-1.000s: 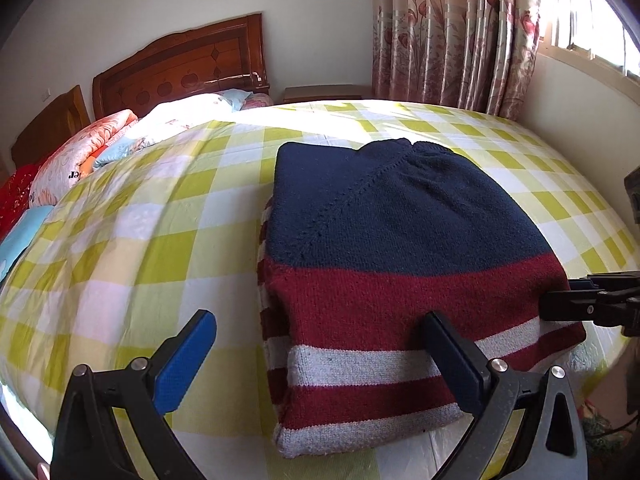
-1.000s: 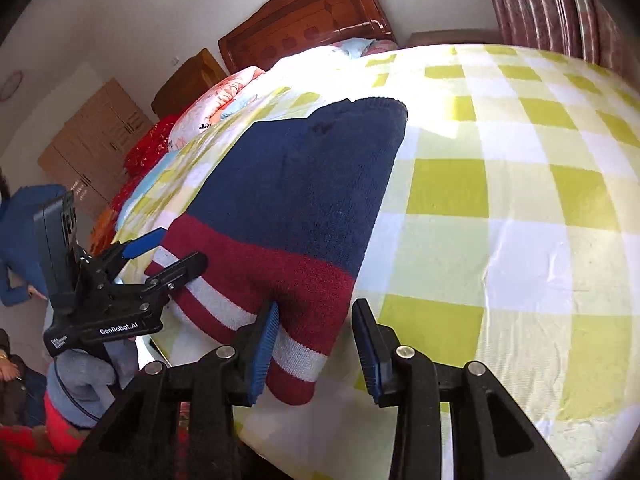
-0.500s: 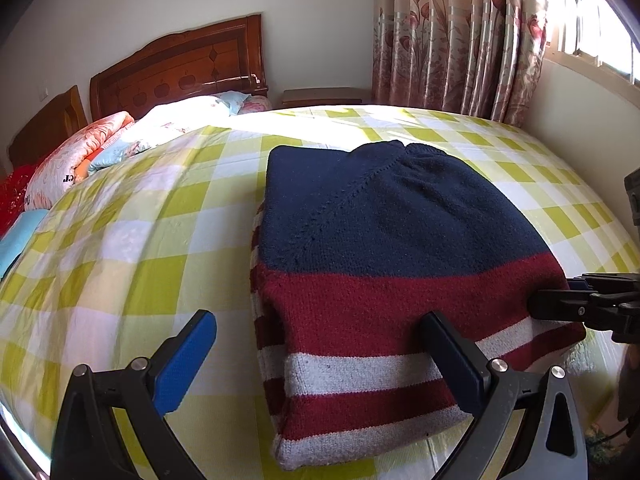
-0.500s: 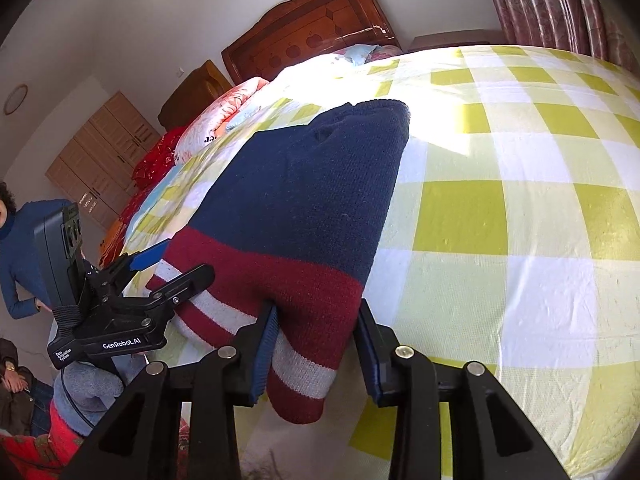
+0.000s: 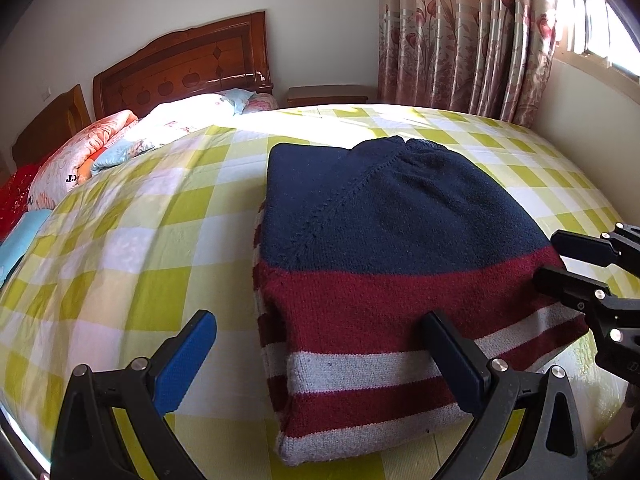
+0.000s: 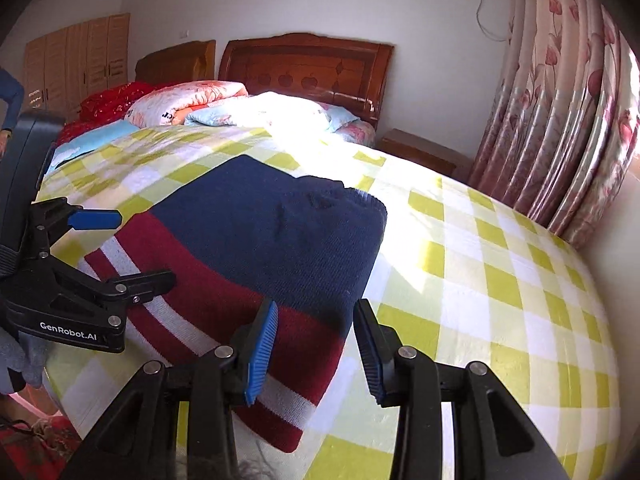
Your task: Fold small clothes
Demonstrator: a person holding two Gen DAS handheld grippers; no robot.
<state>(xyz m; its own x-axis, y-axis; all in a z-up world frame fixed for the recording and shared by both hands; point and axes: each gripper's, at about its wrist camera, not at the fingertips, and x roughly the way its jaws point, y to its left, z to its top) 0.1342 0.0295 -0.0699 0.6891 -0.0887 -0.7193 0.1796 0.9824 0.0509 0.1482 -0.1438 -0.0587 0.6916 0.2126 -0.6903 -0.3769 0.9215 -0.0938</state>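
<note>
The folded navy, maroon and white striped knitted sweater (image 5: 384,264) is laid near the yellow-checked bed's (image 5: 132,248) front edge for further folding, with the left gripper (image 5: 320,356) and right gripper (image 6: 316,344) held apart, clamping nothing.

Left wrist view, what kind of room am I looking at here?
A home bedroom, most likely: a bed with a yellow-and-white checked sheet, a carved dark wooden headboard with pillows, and floral pink curtains.

The left gripper (image 5: 316,360) is held angled downward with its jaws spread wide — nothing pinched between the blue pads — while the right gripper (image 6: 316,354) is likewise tilted down, jaws parted and gripping nothing.
</note>
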